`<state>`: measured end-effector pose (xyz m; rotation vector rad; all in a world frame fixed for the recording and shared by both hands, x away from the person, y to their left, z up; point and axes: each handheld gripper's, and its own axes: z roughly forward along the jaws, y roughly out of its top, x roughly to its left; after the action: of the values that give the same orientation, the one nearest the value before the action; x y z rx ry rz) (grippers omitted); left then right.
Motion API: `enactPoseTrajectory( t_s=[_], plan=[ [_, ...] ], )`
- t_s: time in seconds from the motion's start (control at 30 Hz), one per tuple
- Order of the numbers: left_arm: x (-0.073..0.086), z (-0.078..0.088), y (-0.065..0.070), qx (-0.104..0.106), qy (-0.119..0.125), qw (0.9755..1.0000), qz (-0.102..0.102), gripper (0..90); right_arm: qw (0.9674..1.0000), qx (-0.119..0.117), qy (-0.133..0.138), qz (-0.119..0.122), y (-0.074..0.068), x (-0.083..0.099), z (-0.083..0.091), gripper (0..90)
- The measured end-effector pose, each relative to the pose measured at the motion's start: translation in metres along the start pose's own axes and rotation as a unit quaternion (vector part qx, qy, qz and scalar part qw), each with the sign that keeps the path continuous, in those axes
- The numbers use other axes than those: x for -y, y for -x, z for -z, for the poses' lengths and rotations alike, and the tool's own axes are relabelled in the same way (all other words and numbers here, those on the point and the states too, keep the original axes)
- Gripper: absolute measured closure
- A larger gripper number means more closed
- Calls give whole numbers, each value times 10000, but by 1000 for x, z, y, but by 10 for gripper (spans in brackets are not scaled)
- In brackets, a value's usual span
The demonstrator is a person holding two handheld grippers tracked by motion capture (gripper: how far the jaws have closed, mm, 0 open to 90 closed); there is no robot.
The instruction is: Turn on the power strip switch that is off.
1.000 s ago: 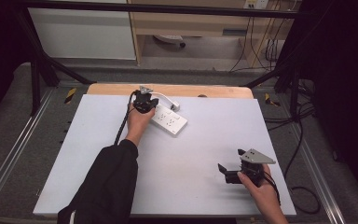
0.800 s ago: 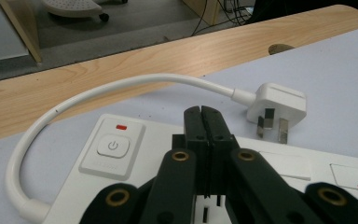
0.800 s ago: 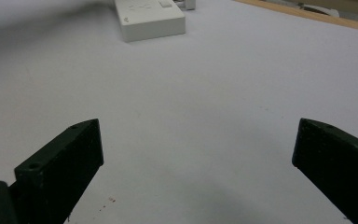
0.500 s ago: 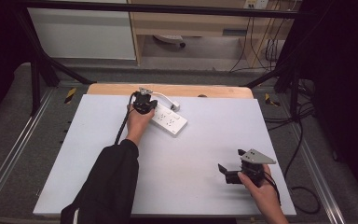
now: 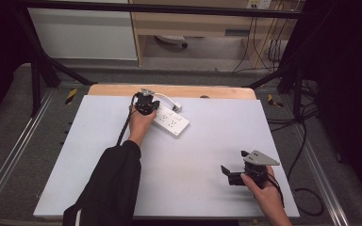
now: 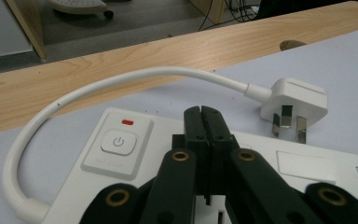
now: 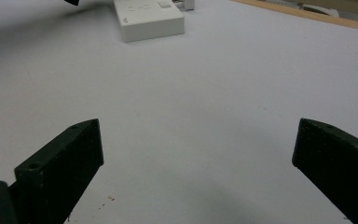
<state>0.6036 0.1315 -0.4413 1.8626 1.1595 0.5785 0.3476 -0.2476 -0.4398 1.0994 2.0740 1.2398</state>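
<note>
Risk: The left gripper (image 6: 204, 116) is squeezed tight with nothing between its jaws, and its tip sits just over the power strip (image 5: 170, 122), right beside the power button (image 6: 117, 142). I think a push a bit too far to the side would miss the button and shove the whole strip along the table (image 5: 207, 155).
Another risk: The strip is light and nothing holds it down, so it could slide or spin when poked.
Cord: The white cord (image 6: 88, 88) loops round to the plug (image 6: 294, 101), which lies loose on the table, close to the wooden edge (image 5: 217, 91).
Left arm: It reaches far forward, sleeve stretched out, hand tipped down over the strip.
Right arm: It rests low near the front right corner of the table. The right gripper (image 5: 238, 174) is wide apart and holds nothing.
Where the strip is: At the back of the table, a bit left of the middle.
</note>
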Motion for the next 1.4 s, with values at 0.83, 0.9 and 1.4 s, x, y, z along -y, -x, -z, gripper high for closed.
enactPoseTrajectory(
  t_s=[0.83,0.9,1.4],
  plan=[
    [1,-1,0,-104,-1,9999,-93,900,10000,0,-34,10,1,1,-1,23],
    [2,-1,-2,-122,-35,9999,-65,900,10000,4,-42,3,1,1,-2,23],
    [2,-2,3,29,109,9999,-105,900,10000,1,-57,16,2,1,-2,22]
  ],
)
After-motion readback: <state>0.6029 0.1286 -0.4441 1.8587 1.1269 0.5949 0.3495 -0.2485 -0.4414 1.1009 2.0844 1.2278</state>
